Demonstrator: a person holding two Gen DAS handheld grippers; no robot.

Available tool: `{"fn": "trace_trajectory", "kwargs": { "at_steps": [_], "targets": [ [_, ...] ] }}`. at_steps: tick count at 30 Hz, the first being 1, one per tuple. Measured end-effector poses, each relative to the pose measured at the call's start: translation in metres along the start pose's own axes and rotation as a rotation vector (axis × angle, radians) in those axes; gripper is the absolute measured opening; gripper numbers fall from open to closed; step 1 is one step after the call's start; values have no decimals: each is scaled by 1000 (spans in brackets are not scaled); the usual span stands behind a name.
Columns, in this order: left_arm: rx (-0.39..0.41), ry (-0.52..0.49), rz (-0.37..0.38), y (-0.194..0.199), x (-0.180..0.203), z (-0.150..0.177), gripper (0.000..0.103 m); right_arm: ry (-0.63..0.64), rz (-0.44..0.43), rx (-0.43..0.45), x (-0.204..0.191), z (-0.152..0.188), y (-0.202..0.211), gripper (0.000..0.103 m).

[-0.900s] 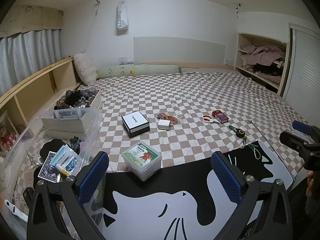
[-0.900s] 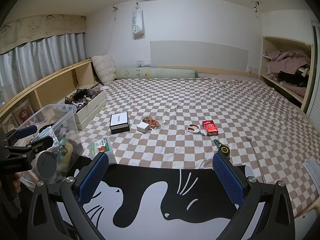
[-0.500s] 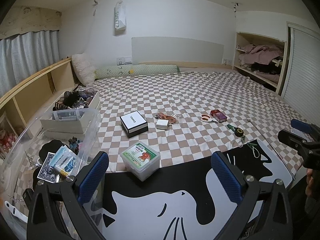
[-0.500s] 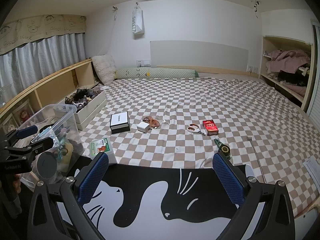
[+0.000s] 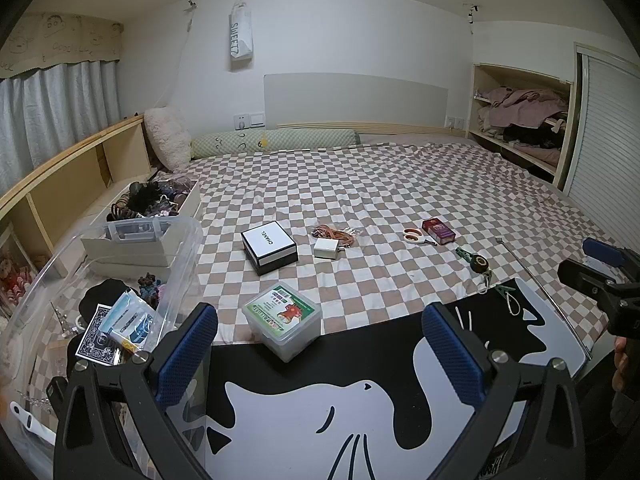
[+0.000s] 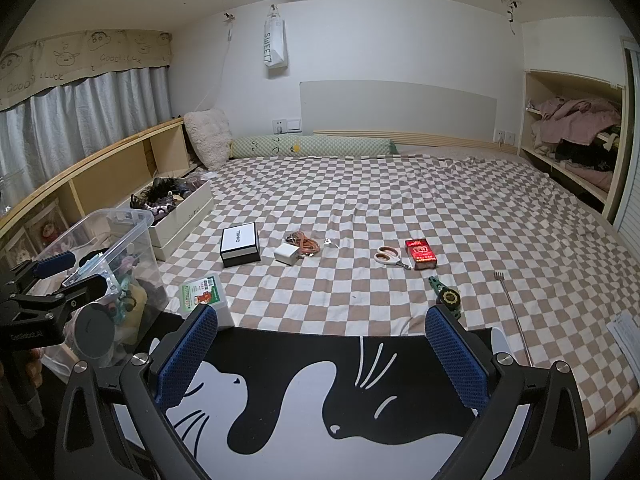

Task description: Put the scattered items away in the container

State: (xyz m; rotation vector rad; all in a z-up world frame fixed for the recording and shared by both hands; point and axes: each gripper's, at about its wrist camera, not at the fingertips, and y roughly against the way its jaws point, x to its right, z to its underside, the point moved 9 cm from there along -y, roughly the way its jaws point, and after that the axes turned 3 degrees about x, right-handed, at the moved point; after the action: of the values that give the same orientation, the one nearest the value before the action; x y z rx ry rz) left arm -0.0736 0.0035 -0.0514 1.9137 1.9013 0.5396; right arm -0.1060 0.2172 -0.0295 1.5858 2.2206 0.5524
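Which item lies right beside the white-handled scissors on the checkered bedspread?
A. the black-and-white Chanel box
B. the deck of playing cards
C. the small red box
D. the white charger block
C: in the right wrist view the small red box sits just to the right of the scissors, almost touching them, while the other loose items lie well off to the left.

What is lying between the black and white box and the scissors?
A white charger with an orange cable, between box and scissors; both views show it.
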Motion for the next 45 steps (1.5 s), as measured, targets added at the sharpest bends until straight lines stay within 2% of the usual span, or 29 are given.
{"fn": "trace_trajectory", "kwargs": {
  "at_steps": [45],
  "targets": [
    [-11,-12,-8,-4,4,2,103,6,-30,2,-1,-2,1,103]
  ]
}}
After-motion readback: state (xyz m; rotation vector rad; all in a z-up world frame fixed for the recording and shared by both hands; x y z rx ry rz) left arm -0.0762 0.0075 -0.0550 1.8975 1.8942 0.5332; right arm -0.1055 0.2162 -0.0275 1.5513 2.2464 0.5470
